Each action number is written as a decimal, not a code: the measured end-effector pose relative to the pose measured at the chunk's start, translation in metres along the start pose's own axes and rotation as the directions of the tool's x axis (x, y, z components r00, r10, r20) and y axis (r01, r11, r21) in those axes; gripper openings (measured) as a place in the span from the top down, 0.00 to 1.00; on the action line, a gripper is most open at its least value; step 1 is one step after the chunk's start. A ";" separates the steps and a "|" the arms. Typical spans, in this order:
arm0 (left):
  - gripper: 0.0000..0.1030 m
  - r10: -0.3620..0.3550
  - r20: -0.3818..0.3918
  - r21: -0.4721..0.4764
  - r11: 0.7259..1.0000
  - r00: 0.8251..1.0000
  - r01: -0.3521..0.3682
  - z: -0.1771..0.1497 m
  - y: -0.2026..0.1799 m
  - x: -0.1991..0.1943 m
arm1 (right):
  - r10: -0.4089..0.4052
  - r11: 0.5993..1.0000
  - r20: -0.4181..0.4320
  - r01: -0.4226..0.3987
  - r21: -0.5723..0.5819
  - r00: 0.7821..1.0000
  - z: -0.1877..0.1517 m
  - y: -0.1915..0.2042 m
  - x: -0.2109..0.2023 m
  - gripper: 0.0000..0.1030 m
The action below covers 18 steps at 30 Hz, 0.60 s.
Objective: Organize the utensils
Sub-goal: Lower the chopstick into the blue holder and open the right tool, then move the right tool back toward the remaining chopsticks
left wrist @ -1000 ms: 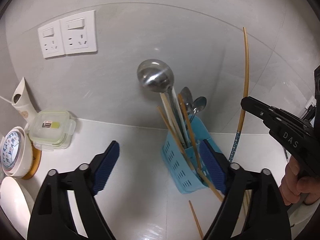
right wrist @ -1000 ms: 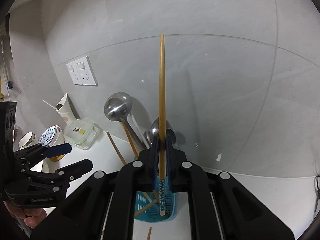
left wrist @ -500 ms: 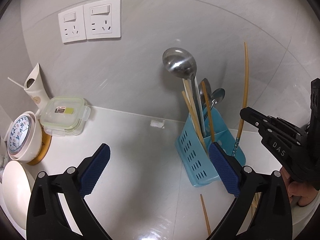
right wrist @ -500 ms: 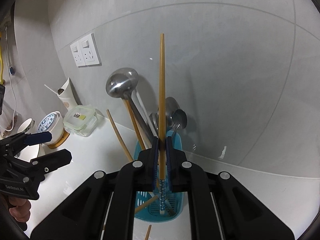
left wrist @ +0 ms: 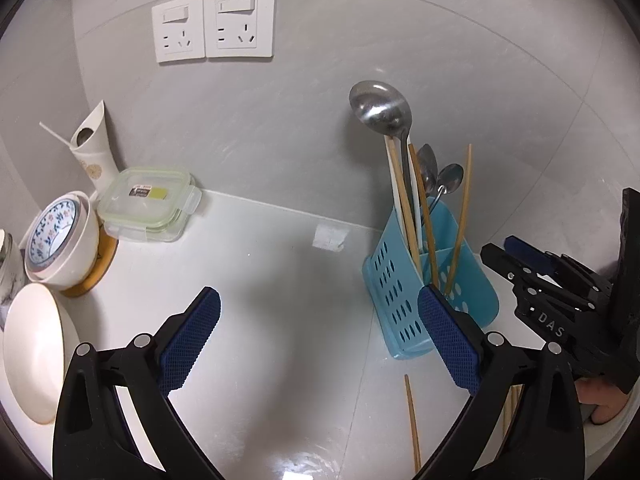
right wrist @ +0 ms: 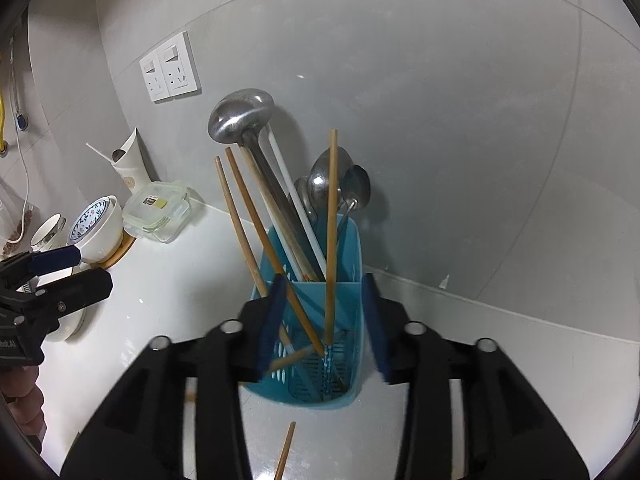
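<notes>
Standing in the blue caddy (right wrist: 352, 240), the chopstick (right wrist: 330, 236) sits between the right hand-held gripper's (right wrist: 324, 320) spread fingers.

The right gripper (right wrist: 324, 328) shows motion-blurred in its own view. A loose chopstick (right wrist: 285, 451) runs off the frame at 6 o'clock. In the left view, more chopsticks (left wrist: 510, 408) on the worktop (left wrist: 280, 300) sit mostly behind the left gripper's (left wrist: 320, 340) right arm. The caddy (left wrist: 404, 300) hides the utensils' lower ends.
</notes>
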State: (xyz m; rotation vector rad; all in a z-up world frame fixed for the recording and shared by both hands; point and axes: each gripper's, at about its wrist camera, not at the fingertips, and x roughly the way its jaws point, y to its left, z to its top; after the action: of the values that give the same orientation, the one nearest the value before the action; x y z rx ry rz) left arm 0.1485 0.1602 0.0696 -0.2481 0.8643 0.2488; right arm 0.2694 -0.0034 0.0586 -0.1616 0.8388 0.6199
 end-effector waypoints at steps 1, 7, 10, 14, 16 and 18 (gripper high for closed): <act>0.06 0.003 -0.002 -0.003 1.000 1.000 -0.003 -0.003 0.000 -0.001 | -0.003 1.000 -0.001 0.003 0.003 1.000 -0.002 -0.002 -0.002 0.54; 0.06 0.014 -0.015 -0.021 1.000 1.000 -0.015 -0.018 -0.005 -0.009 | -0.035 0.999 0.004 0.035 0.027 0.999 -0.015 -0.016 -0.020 0.29; 0.06 0.020 -0.030 -0.024 0.999 0.999 -0.021 -0.026 -0.009 -0.011 | -0.059 0.997 0.004 0.059 0.039 0.998 -0.025 -0.023 -0.030 0.20; 0.06 0.017 -0.056 -0.042 0.999 0.998 -0.019 -0.041 -0.013 -0.014 | -0.082 0.996 -0.013 0.083 0.046 0.997 -0.041 -0.036 -0.043 0.14; 0.06 0.015 -0.064 -0.042 0.999 0.998 -0.018 -0.049 -0.017 -0.014 | -0.094 0.994 -0.027 0.095 0.049 0.995 -0.050 -0.043 -0.048 0.14; 0.06 0.013 -0.077 -0.040 0.999 0.997 -0.016 -0.059 -0.022 -0.014 | -0.107 0.993 -0.048 0.110 0.049 0.993 -0.061 -0.051 -0.054 0.13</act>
State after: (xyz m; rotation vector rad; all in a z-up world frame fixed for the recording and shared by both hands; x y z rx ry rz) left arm 0.1050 0.1195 0.0461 -0.2913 0.9381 0.2718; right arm 0.2321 -0.0922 0.0525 -0.1742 0.8829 0.4937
